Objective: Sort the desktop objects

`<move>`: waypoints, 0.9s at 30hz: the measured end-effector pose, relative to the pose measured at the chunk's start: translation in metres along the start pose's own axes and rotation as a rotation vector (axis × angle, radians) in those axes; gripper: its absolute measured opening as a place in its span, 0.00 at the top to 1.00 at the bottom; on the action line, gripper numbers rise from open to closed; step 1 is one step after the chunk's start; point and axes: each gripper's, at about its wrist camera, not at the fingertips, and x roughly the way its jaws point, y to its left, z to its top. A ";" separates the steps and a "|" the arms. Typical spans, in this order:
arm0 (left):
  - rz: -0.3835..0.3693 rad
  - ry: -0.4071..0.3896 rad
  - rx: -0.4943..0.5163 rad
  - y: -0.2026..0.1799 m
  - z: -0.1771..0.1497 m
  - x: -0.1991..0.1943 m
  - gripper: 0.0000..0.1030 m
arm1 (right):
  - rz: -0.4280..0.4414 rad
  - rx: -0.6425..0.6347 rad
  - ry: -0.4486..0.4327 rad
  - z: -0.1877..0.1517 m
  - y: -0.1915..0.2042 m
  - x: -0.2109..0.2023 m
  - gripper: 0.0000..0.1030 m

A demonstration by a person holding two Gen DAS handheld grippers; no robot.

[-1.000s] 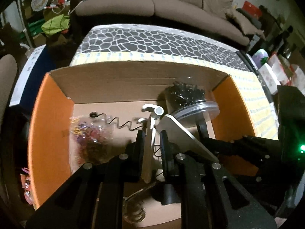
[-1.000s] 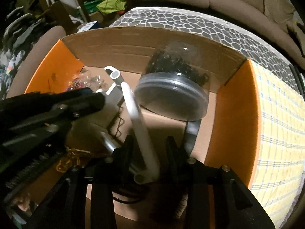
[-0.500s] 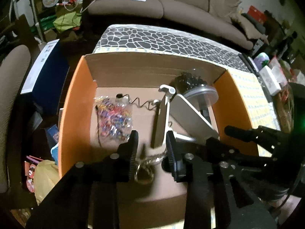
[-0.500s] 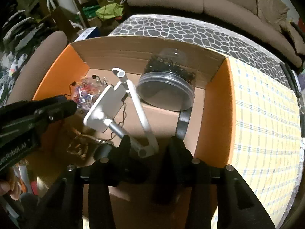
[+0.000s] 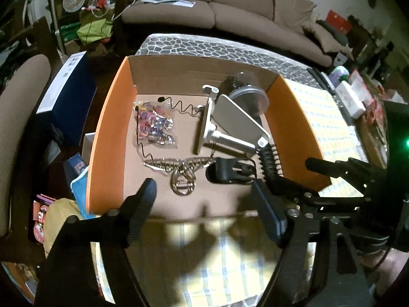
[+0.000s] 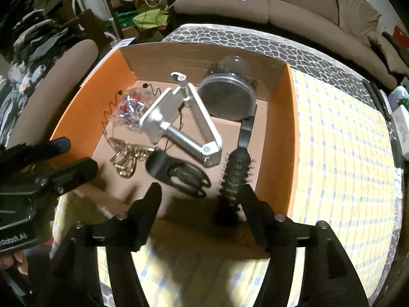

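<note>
A cardboard box (image 5: 110, 138) with orange flaps (image 6: 288, 140) holds a silver phone stand (image 5: 235, 120) (image 6: 163, 112), lying folded beside a clear jar (image 5: 250, 97) (image 6: 227, 97) of dark pieces. A black hairbrush (image 6: 236, 171), a black clip (image 5: 227, 171), a gold claw clip (image 5: 181, 174) and a bag of coloured bands (image 5: 154, 125) lie around it. My left gripper (image 5: 202, 192) hovers over the box's near edge, jaws opening, nothing between them. My right gripper (image 6: 200, 192) hangs beside it, jaws also opening and empty.
The box sits on a table with a yellow checked cloth (image 6: 345, 153) and a pebble-patterned runner (image 5: 204, 48). A brown sofa (image 5: 230, 7) stands behind. A chair (image 5: 18, 97) and a blue box (image 5: 69, 89) are at the left, clutter at the far right.
Both grippers let go of the phone stand, opened, and drew back and up out of the box. The stand now lies on the box floor.
</note>
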 end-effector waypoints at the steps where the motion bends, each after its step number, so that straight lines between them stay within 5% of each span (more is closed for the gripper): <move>1: 0.000 -0.005 -0.005 -0.001 -0.004 -0.004 0.26 | 0.002 0.002 -0.006 -0.004 0.001 -0.004 0.31; 4: 0.006 -0.019 -0.012 -0.004 -0.012 -0.012 0.23 | 0.005 0.010 -0.018 -0.015 0.002 -0.012 0.23; 6: 0.012 -0.026 -0.013 -0.007 -0.017 -0.015 0.09 | 0.009 0.024 -0.025 -0.023 0.002 -0.017 0.22; 11: -0.011 -0.026 -0.023 -0.016 -0.030 -0.018 0.01 | -0.018 0.055 -0.041 -0.037 -0.003 -0.029 0.11; 16: 0.008 -0.024 -0.010 -0.029 -0.042 -0.017 0.00 | -0.044 0.080 -0.052 -0.051 -0.015 -0.038 0.02; 27: 0.034 -0.015 0.001 -0.047 -0.068 0.002 0.00 | -0.047 0.159 -0.057 -0.089 -0.049 -0.037 0.01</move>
